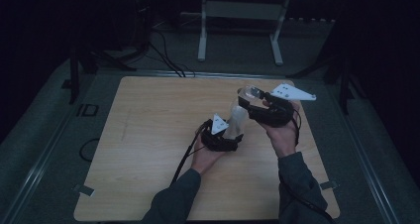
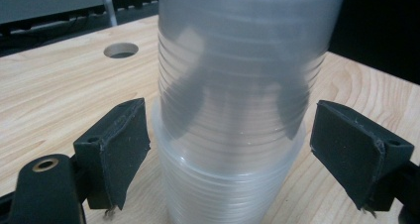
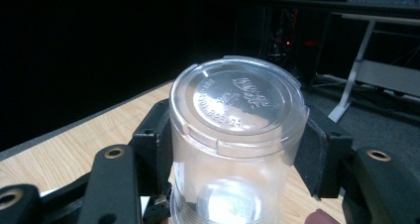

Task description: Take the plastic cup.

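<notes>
Pale wood-grain bench (image 1: 148,135), rectangular, rounded corners, set on a grey carpeted floor (image 1: 44,120) in a very dark room. Round hole (image 2: 121,49) cut through the bench top, seen in the left gripper view beyond the cups. Faint scuff marks toward the left half of the bench. Black cables (image 1: 166,55) trailing across the floor past the far edge; a white metal frame (image 1: 242,16) standing farther back; small strips of tape (image 1: 83,190) at the near corners.

Stack of clear plastic cups (image 1: 237,117), upturned, bases uppermost, standing right of the bench's middle, closer to the right edge than the left. Lower cups (image 2: 228,184) resting on the wood; upper cup (image 3: 237,115) tilted and blurred in the left gripper view.

Left gripper (image 2: 228,149) low at the foot of the stack, jaws spread wide on either side of the lower cups, a gap showing between the right pad and the plastic, the left pad close beside it; nothing gripped. Right gripper (image 3: 237,140) higher, toward the far right, jaws closed against both sides of the upper cup just under its embossed base. Fingertip (image 3: 322,217) just visible at the bottom of the right gripper view. Grey sleeves (image 1: 297,184) entering over the near edge.
</notes>
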Motion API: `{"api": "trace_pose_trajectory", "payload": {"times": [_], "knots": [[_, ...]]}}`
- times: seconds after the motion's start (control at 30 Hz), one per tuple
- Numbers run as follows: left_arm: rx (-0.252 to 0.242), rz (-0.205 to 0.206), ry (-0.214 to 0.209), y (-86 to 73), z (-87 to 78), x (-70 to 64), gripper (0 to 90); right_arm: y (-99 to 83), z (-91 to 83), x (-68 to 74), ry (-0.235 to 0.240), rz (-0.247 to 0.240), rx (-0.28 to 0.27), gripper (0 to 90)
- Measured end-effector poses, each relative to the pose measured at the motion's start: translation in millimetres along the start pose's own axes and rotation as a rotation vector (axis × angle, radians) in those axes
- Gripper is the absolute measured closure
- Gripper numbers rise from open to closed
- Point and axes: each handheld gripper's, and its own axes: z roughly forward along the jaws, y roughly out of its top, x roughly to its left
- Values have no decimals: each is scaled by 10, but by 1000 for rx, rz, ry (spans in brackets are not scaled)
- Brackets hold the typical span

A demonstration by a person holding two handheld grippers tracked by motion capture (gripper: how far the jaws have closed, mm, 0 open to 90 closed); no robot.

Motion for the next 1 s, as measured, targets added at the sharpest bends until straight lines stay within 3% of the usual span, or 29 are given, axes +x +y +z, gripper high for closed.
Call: {"api": "trace_pose_trajectory", "payload": {"times": [0.2, 0.5, 0.7, 1.0], "knots": [[-10, 14, -2, 2, -129, -17, 159, 28, -110, -1, -10, -11, -3, 402], [-24, -3, -3, -16, -271, -41, 178, -24, -262, -64, -43, -4, 8, 402], [-18, -23, 9, -35, -340, -34, 182, -137, -389, -127, -67, 16, 13, 402], [-25, -32, -9, -57, -401, -44, 196, -285, -520, -201, -101, 46, 27, 402]]}}
